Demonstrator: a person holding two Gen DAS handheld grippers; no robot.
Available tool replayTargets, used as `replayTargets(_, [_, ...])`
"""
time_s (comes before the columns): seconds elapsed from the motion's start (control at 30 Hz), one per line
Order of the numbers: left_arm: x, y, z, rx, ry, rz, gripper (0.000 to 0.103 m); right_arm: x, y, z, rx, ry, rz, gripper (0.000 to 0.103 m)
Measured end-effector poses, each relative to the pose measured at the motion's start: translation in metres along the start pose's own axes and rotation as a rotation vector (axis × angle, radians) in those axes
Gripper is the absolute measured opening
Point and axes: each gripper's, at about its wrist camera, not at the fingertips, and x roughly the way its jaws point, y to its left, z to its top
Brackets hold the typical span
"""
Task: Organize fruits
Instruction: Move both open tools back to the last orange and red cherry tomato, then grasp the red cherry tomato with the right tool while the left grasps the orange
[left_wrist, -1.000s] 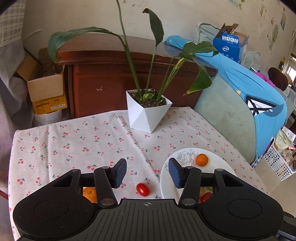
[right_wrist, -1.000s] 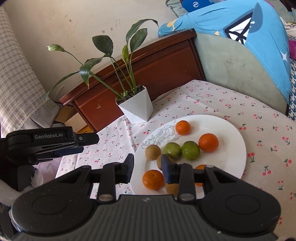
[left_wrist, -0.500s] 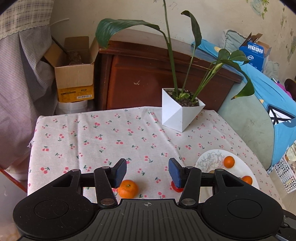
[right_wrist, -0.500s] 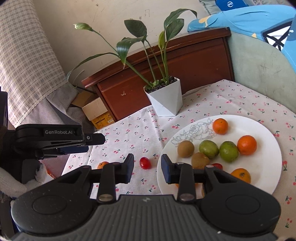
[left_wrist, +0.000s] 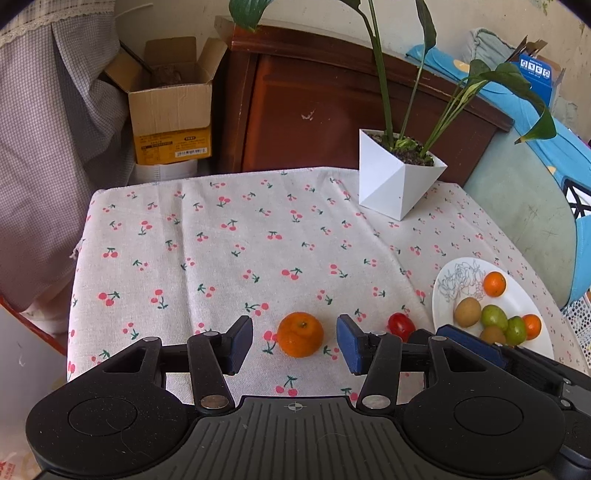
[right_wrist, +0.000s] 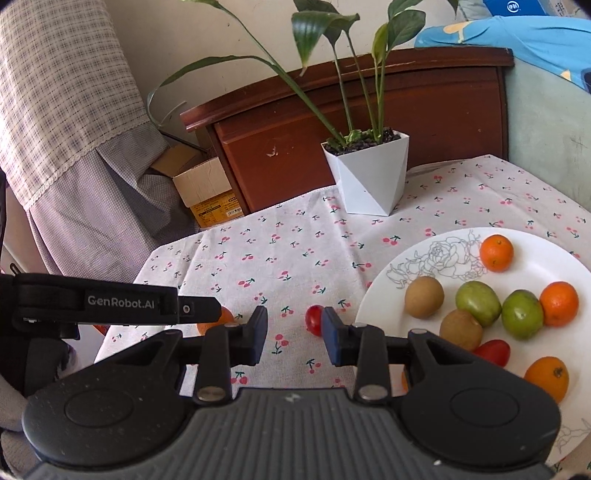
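Two loose fruits on the cherry-print surface (left_wrist: 229, 236): tangerine (left_wrist: 300, 334) between the wide-open, empty jaws of the left gripper (left_wrist: 294, 344), cherry tomato (right_wrist: 314, 319) just ahead of the right gripper (right_wrist: 294, 334) (jaws apart, holding nothing, possibly touching it). Plate (right_wrist: 532, 266) holds the other fruits.

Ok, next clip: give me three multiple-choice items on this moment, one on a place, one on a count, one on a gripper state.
1. The loose orange lies
A. on the plate
B. on the tablecloth between the left gripper's fingers
C. in the plant pot

2. Green fruits on the plate:
A. two
B. none
C. five

3. The right gripper is
A. shut on a kiwi
B. shut, empty
C. open, empty

Key: 1 B, the left wrist view shows it on the cloth between the fingers; 2 A, two sit side by side; 3 C, the fingers stand apart with the cherry tomato beyond.
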Motion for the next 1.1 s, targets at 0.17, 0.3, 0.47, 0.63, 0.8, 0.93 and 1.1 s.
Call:
replayTargets(0.17, [0.003, 0.003, 0.0, -0.005, 0.012, -0.001, 0.049, 0.012, -0.001, -0.001, -0.011, 0.007, -0.029, 0.034])
replayTargets(0.3, [0.008, 0.002, -0.003, 0.01, 0.026, -0.003, 0.049, 0.02, -0.002, -0.002, -0.022, 0.011, -0.048, 0.034])
replayTargets(0.47, [0.013, -0.002, -0.004, 0.041, 0.017, 0.009, 0.049, 0.029, -0.001, -0.003, -0.031, 0.025, -0.055, 0.034])
replayTargets(0.63, [0.017, -0.003, -0.005, 0.047, 0.02, 0.016, 0.047, 0.032, 0.001, -0.004, -0.048, 0.024, -0.072, 0.033])
replayTargets(0.8, [0.02, -0.004, -0.007, 0.062, 0.001, 0.029, 0.045, 0.034, 0.003, -0.006, -0.072, 0.023, -0.088, 0.03])
replayTargets(0.93, [0.02, -0.008, -0.01, 0.089, -0.019, 0.039, 0.044, 0.034, 0.005, -0.007, -0.095, 0.025, -0.101, 0.026])
replayTargets(1.1, [0.02, -0.019, -0.015, 0.161, -0.04, 0.04, 0.028, 0.032, 0.005, -0.009, -0.094, 0.025, -0.094, 0.018])
